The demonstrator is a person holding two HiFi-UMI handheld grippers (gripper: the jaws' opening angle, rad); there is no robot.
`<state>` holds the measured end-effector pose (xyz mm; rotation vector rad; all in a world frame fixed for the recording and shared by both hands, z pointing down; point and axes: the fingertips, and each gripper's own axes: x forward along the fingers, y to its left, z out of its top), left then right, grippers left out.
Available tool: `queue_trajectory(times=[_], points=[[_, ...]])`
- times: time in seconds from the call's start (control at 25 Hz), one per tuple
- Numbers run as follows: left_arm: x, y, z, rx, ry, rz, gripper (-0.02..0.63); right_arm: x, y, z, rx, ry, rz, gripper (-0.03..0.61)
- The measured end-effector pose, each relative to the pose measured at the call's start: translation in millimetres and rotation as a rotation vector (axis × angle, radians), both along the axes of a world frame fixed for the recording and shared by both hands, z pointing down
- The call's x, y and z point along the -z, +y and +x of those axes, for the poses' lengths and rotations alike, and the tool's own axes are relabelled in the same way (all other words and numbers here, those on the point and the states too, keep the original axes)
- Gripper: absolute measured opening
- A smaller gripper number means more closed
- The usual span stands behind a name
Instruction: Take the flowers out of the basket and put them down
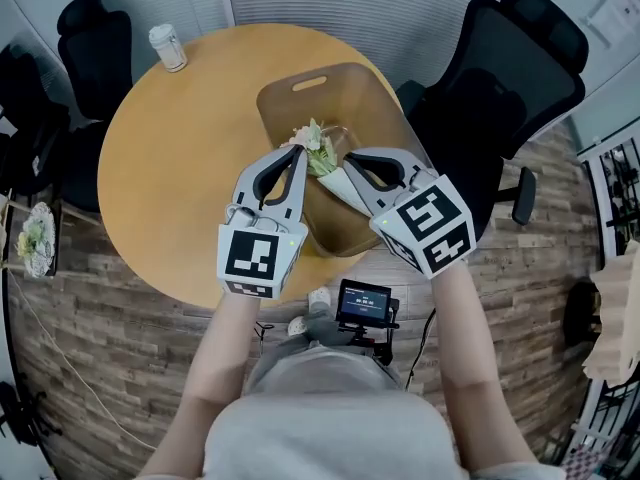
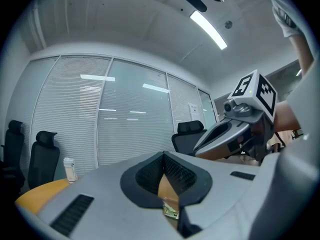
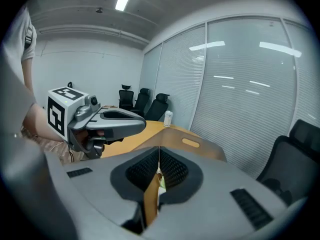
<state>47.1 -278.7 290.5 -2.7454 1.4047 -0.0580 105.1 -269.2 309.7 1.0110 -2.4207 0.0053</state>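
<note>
In the head view a small bouquet (image 1: 318,146) of pale flowers in a paper cone hangs over the brown basket (image 1: 330,88) on the round table (image 1: 170,178). My right gripper (image 1: 346,164) is shut on the cone. In the right gripper view a brown strip of wrap (image 3: 150,204) and pale petals show between its pads (image 3: 170,171). My left gripper (image 1: 297,152) is shut, and its tips sit against the left side of the flower heads. In the left gripper view something brown and a green scrap (image 2: 170,212) show below the tips. I cannot tell whether it nips the bouquet.
A white bottle (image 1: 168,48) stands at the table's far left edge. Black office chairs (image 1: 95,38) (image 1: 520,58) stand around the table. A small screen device (image 1: 362,303) sits by the person's feet. Another bunch of flowers (image 1: 35,238) lies off to the left.
</note>
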Motion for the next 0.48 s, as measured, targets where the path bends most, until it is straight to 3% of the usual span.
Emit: queue_trajectory(times=[0.28,0.32,0.4,0.48], points=[[-2,-23,4,0.044,0.000,-0.005,0.003,-33,-28,15,0.078,0.127,-0.145,0.031],[-1,-26,6,0.047,-0.004,-0.003,0.003,-38,-31,16,0.086,0.137,-0.166,0.046],[-1,-32,9,0.052,-0.013,-0.001,0.003,-51,-36,14,0.104,0.155,-0.203,0.136],[-4,-37,13,0.053,-0.018,-0.006,0.003,-62,-40,12,0.119,0.164,-0.237,0.150]])
